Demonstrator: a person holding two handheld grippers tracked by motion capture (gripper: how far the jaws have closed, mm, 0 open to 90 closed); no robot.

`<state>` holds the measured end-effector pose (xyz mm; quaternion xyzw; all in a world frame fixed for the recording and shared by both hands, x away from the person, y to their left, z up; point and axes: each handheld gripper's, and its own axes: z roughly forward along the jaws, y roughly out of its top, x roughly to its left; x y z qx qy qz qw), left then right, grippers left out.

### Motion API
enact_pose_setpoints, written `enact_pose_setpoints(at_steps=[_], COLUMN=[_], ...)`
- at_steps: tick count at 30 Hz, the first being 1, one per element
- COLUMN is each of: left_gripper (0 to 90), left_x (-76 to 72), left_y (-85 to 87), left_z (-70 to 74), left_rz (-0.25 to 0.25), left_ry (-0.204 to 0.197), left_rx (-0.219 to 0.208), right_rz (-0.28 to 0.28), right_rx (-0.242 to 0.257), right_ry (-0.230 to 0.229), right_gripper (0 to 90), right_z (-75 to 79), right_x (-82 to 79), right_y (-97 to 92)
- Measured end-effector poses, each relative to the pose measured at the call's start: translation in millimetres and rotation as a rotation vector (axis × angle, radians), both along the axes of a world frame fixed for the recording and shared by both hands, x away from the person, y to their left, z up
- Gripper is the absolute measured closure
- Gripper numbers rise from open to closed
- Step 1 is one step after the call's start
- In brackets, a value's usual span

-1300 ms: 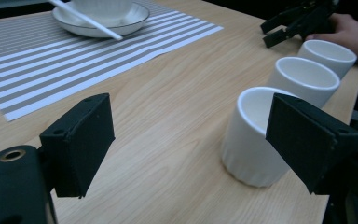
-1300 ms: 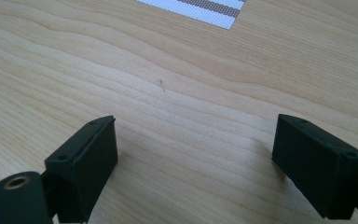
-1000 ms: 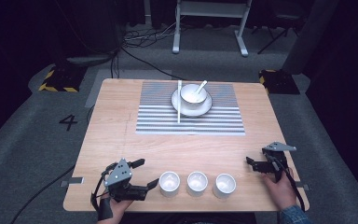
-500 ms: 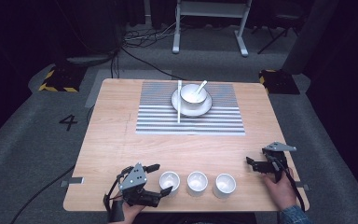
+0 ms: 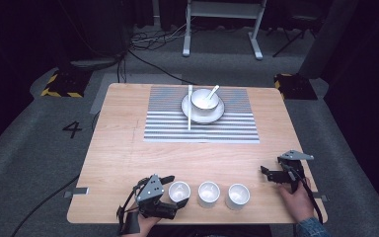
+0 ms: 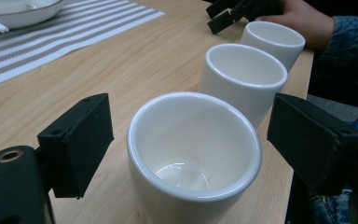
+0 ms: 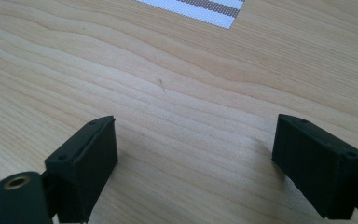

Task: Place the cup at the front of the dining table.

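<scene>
Three white cups stand in a row near the table's front edge: the left cup [image 5: 179,191], the middle cup [image 5: 208,193] and the right cup [image 5: 238,195]. My left gripper [image 5: 173,195] is open around the left cup [image 6: 193,154], one jaw on each side with a gap to the wall. Behind it in the left gripper view stand the middle cup [image 6: 243,74] and the right cup [image 6: 273,41]. My right gripper [image 5: 265,173] rests open at the front right over bare wood [image 7: 191,116], nothing between its jaws.
A striped placemat [image 5: 201,116] lies at the back middle, bearing a plate [image 5: 218,115] with a white bowl [image 5: 203,100] and a spoon [image 5: 212,91]. A white chopstick [image 5: 189,106] lies along the plate's left side. The person's right hand [image 6: 303,21] is beyond the cups.
My left gripper has moved right along the front edge, from left of the cups to around the left cup. The right gripper has stayed put.
</scene>
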<state>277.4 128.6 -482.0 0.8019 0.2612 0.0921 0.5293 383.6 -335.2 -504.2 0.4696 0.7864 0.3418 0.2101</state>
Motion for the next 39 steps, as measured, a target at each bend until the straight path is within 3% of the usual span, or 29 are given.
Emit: enact_pose_setpoints(at_steps=[10,15,28,39], left_gripper=[14.8,15.5,25.2,26.2], left_x=[5.2,6.8,5.2,3.1], left_y=[-7.2,-12.7,-18.5,-20.0], left_z=[-11.3,-16.7,-16.5,-16.5], left_rz=[0.0,-0.005,0.009,0.023], left_ry=[0.038,0.057,0.043,0.017], left_rx=[0.025,0.06,0.143,0.161], right_rz=[0.0,0.0,0.0,0.0], right_rx=[0.0,0.0,0.0,0.0], right_ry=[0.0,0.0,0.0,0.0], right_gripper=[14.2,14.2,14.3,14.2], right_z=[0.0,0.0,0.0,0.0], right_x=[0.0,0.0,0.0,0.0], right_y=[0.0,0.0,0.0,0.0])
